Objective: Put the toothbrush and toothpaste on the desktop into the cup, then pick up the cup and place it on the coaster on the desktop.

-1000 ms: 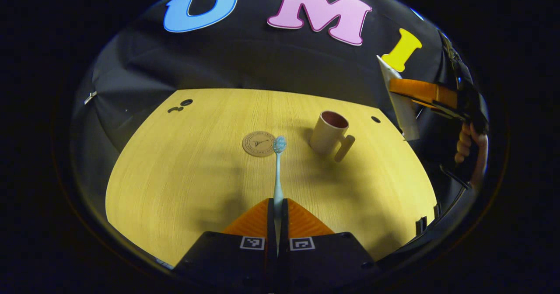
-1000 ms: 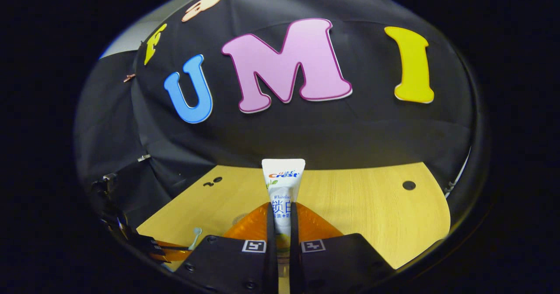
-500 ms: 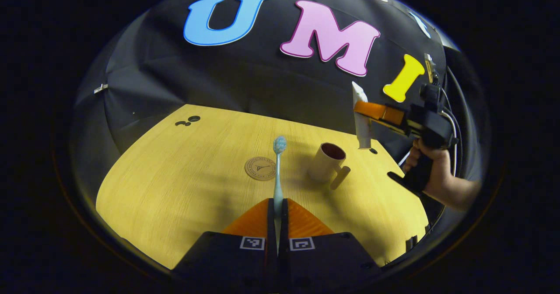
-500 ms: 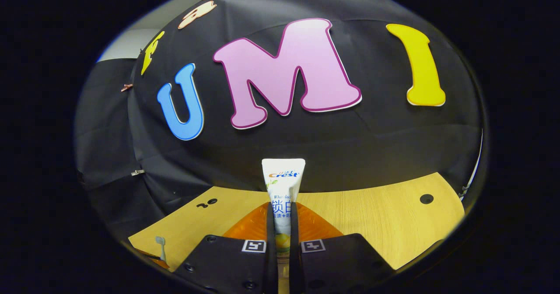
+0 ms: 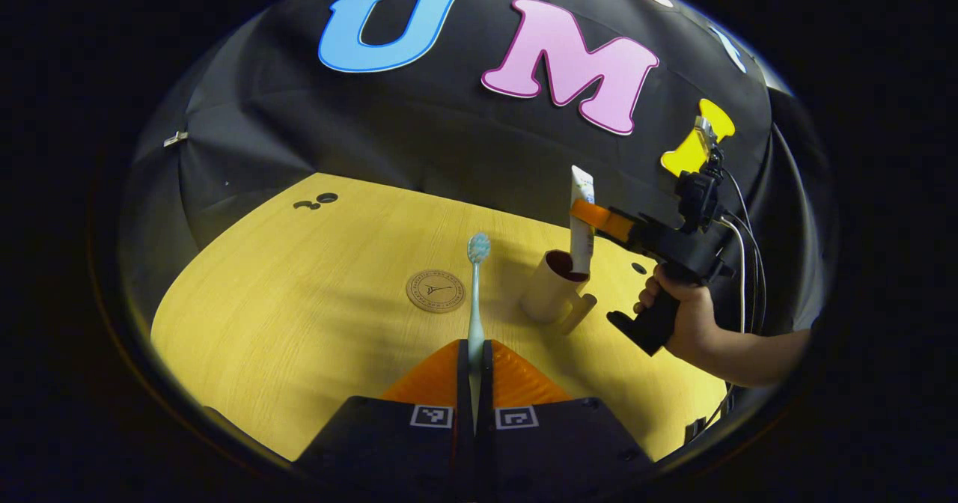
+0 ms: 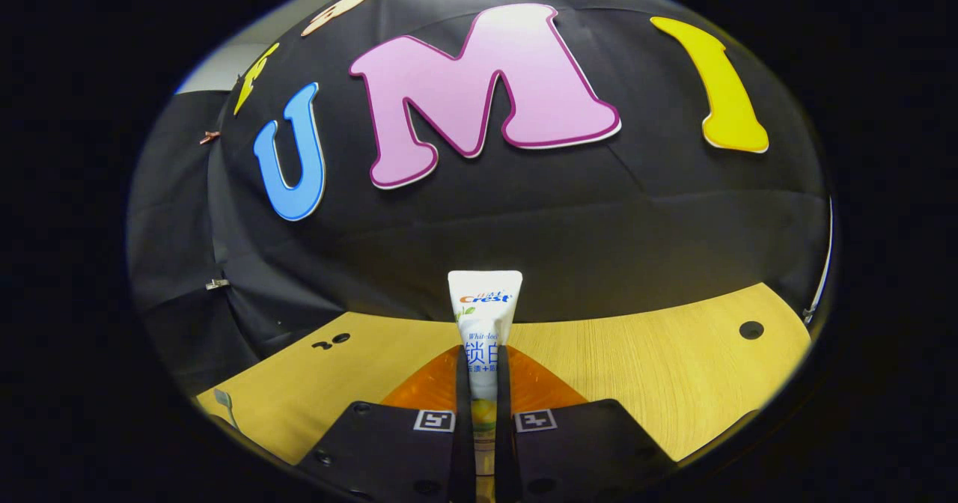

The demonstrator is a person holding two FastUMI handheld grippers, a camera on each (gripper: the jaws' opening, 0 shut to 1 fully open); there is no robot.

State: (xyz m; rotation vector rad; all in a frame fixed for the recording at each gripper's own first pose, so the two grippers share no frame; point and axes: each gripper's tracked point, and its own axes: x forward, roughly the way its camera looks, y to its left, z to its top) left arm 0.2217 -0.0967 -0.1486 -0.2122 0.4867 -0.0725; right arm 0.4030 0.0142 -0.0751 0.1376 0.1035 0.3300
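Toothpaste (image 5: 581, 222) and toothbrush (image 5: 476, 293) aloft, both clamped, cup waiting on surface (image 5: 299, 301).
Cup (image 5: 550, 293) upright beside coaster (image 5: 435, 291). Right hand-held gripper (image 5: 587, 215) clenched mid-tube, soft tube hanging over cup mouth; probably light, squashy. Left hand-held gripper (image 5: 474, 357) pinching stiff, thin toothbrush handle, bristles forward.

Left gripper view high over the desktop (image 5: 299, 323), right gripper view seemingly lower; both facing the shared booth wall (image 6: 524, 218).
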